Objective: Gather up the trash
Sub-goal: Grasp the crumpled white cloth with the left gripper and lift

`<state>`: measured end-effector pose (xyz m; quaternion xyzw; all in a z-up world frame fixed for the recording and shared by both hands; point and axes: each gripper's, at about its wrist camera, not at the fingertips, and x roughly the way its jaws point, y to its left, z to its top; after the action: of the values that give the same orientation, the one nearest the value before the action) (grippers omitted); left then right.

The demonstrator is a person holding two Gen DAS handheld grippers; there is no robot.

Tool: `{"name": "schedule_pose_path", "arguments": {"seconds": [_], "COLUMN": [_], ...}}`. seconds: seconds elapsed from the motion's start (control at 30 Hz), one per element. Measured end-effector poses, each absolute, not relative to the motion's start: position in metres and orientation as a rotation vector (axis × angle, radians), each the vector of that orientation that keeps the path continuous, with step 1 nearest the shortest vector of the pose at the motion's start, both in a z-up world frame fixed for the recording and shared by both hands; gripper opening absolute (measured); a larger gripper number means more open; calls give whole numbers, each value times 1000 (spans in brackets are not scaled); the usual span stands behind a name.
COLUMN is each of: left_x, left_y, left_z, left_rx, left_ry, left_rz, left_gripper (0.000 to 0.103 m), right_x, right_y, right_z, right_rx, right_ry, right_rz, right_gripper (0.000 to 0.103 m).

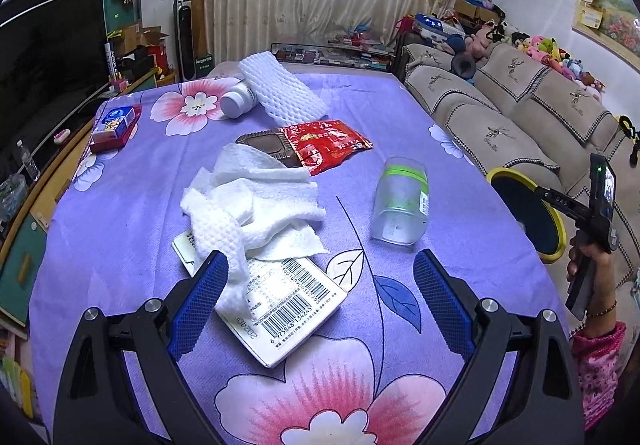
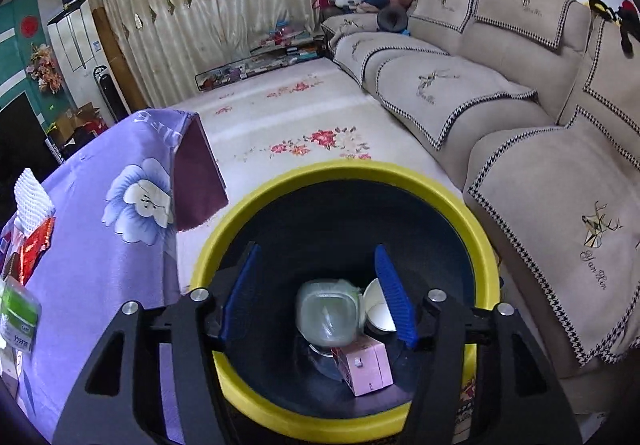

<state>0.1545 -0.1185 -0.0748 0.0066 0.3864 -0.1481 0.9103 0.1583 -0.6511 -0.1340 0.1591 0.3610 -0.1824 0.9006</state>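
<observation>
So, quick rundown of where this is at:

next trash: crumpled white paper towel (image 1: pixel 248 201) on the purple floral tablecloth (image 1: pixel 120 213), draped partly over a flat white box with barcodes (image 1: pixel 288 309)
which way it lies: straight ahead of the left gripper (image 1: pixel 320 301) and a bit to its left; the towel's trailing end touches the left blue finger pad (image 1: pixel 200 305), and its long axis runs away from the fingers toward the red snack wrapper (image 1: pixel 328 145)
left gripper state: jaws spread wide, holding nothing
nearer hand: left by far, I'd say it only needs to nudge left and forward
right gripper (image 2: pixel 320 301): fingers apart and empty, hanging over the yellow-rimmed dark bin (image 2: pixel 344 173) on the floor beside the table
bin contents: clear plastic tub (image 2: pixel 328 313), pink carton (image 2: pixel 368 365), white cup (image 2: pixel 378 305)
other stuff on the table: clear jar with green band (image 1: pixel 400 201), white foam net sleeve (image 1: pixel 280 89), white bottle (image 1: pixel 238 99)
</observation>
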Motion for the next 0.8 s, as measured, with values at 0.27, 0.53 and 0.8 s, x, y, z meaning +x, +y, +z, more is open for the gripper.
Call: {"name": "schedule_pose_path", "arguments": {"seconds": [0.27, 0.53, 0.8], "left_x": [149, 164, 207], "left_y": [-109, -98, -93], "left_z": [-69, -70, -89], "left_rx": [37, 81, 108], "left_ry": [777, 797, 876], "left_rz": [-277, -245, -212], "left_gripper": [92, 81, 64], "right_x": [125, 106, 107], "right_y": [-633, -614, -602], "right_z": [-111, -106, -107], "right_rx": [364, 393, 397], "right_ry": [691, 679, 688], "right_rz": [-334, -277, -248], "right_gripper": [60, 60, 60]}}
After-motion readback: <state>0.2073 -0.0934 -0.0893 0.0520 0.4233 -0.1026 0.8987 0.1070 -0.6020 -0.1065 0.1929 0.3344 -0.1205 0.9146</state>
